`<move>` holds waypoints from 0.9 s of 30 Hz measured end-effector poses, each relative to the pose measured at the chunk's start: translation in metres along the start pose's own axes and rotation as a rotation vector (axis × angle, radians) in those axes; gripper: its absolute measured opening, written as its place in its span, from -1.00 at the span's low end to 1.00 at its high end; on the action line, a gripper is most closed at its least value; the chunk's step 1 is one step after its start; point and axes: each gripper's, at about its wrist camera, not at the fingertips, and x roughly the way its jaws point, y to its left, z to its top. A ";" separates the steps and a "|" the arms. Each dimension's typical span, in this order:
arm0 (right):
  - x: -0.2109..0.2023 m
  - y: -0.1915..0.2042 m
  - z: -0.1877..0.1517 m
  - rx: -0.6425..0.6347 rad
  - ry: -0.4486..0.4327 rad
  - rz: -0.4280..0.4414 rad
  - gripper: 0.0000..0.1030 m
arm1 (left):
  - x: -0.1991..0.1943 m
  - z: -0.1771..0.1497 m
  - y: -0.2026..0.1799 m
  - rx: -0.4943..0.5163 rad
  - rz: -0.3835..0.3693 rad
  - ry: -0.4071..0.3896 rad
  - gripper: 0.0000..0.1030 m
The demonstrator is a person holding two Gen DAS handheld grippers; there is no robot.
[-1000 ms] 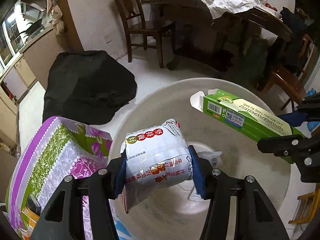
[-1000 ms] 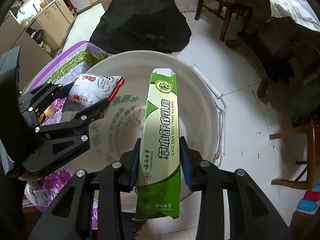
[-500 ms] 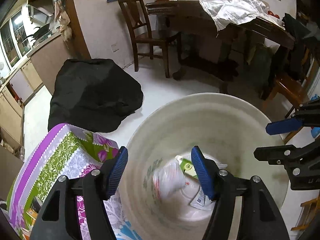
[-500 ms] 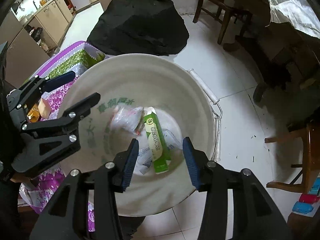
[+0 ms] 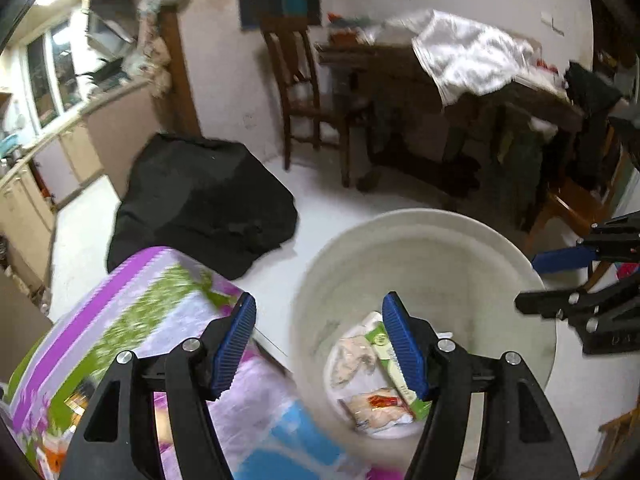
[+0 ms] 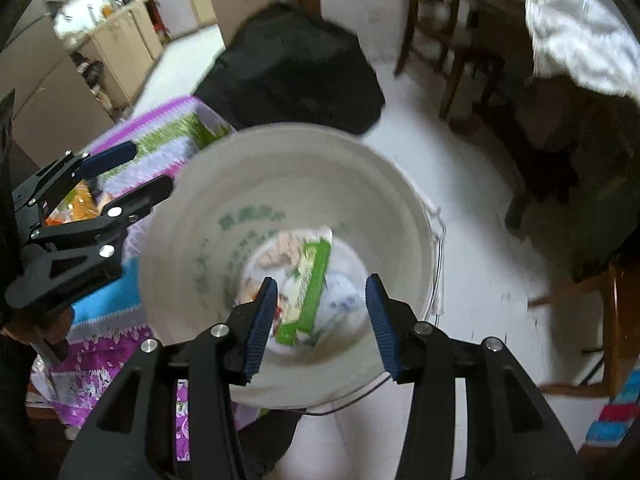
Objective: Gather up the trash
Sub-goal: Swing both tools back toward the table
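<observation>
A large white bucket (image 6: 192,208) (image 5: 472,248) stands on the floor. At its bottom lie a green carton (image 6: 310,286) (image 5: 384,344), a white snack bag (image 5: 376,404) (image 6: 280,250) and other wrappers. My right gripper (image 6: 320,314) hovers open above the bucket's mouth with nothing between its blue pads. My left gripper (image 5: 320,340) is open and empty too, over the bucket's left rim and the cloth beside it. Each gripper shows at the edge of the other's view: the left gripper (image 6: 120,172), the right gripper (image 5: 560,280).
A table with a purple and green floral cloth (image 5: 132,320) (image 6: 160,140) stands left of the bucket. A black bag (image 5: 200,200) (image 6: 288,68) lies on the white floor beyond. Wooden chairs (image 5: 304,92) and a dark table (image 5: 440,92) under a white cloth stand at the back.
Both grippers opened and let go: the snack bag and the green carton fell to the bucket's bottom. Both grippers then rose, the left one swinging left toward the floral cloth.
</observation>
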 end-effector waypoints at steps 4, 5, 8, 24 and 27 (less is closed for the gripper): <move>-0.017 0.018 -0.019 -0.018 -0.102 0.096 -0.14 | -0.056 -0.037 0.038 -0.035 0.048 -0.089 0.29; -0.021 0.025 -0.026 -0.026 -0.135 0.124 -0.14 | -0.071 -0.049 0.051 -0.051 0.069 -0.102 0.29; -0.036 0.049 -0.048 -0.076 -0.266 0.187 -0.14 | -0.118 -0.088 0.096 -0.121 0.137 -0.123 0.29; -0.006 0.290 -0.150 -0.576 -0.300 0.534 -0.14 | -0.298 -0.339 0.259 -0.564 0.530 0.006 0.14; -0.005 0.333 -0.170 -0.667 -0.257 0.598 -0.14 | -0.309 -0.364 0.262 -0.587 0.573 0.027 0.14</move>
